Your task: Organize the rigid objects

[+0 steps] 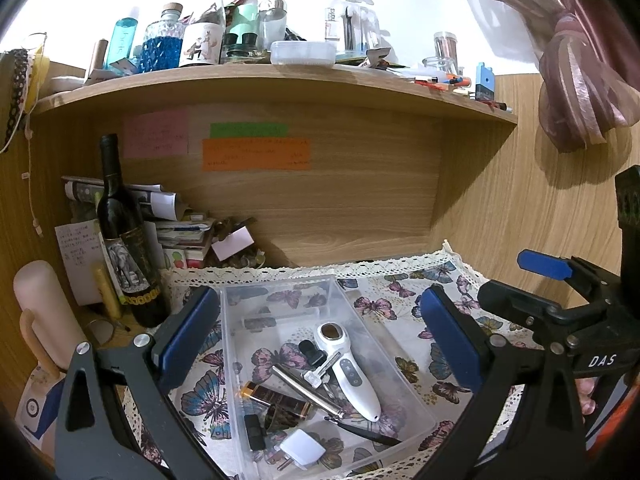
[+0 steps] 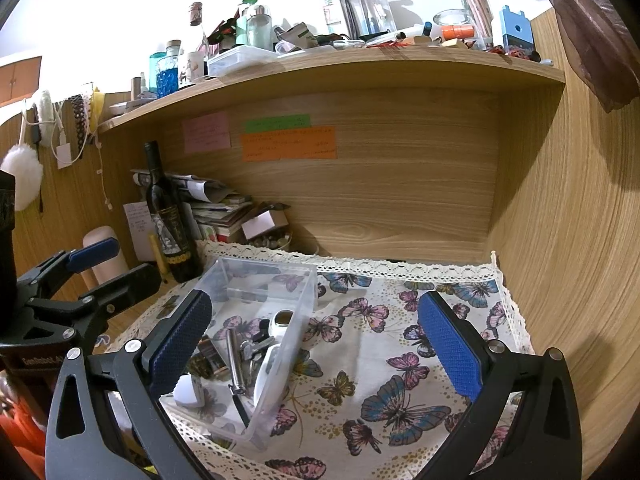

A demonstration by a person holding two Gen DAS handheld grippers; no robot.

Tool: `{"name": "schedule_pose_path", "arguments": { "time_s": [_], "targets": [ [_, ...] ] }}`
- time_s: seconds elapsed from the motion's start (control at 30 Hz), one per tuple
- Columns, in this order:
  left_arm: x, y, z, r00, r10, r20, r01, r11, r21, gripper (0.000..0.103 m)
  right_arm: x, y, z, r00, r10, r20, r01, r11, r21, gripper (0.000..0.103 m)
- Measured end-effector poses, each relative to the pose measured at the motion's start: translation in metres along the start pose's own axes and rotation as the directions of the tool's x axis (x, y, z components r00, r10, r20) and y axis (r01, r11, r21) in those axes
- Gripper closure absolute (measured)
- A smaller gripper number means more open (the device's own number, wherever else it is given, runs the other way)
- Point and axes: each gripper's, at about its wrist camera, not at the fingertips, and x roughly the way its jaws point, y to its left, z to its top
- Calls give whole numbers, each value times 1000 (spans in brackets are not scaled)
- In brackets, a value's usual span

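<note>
A clear plastic box point(image 1: 416, 400) stands on the butterfly cloth point(image 1: 400, 300). It holds a white handheld device point(image 1: 352, 372), a metal rod point(image 1: 308, 388), a brown lighter-like case point(image 1: 280, 398), a white plug adapter point(image 1: 302, 450) and other small items. My left gripper point(image 1: 320, 340) is open and empty, its pads either side of the box. My right gripper point(image 2: 320, 344) is open and empty above the cloth point(image 2: 380, 360), just right of the box point(image 2: 304, 288). The right gripper also shows in the left wrist view point(image 1: 532, 280).
A dark wine bottle point(image 1: 124, 232) and a pile of papers point(image 1: 176, 220) stand at the back left. A pink cylinder point(image 1: 44, 312) is at the far left. A crowded shelf point(image 1: 280, 76) hangs overhead. Wooden walls point(image 2: 560, 220) close in the back and right.
</note>
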Motion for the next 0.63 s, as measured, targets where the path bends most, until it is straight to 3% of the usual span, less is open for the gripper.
{"name": "schedule_pose_path", "arguments": {
  "time_s": [0.63],
  "targets": [
    [3,-1,0,1000,-18,-16,18,1000,6,1,1,0,0,1000,-1,-5,1,1000,4,0]
  ]
}}
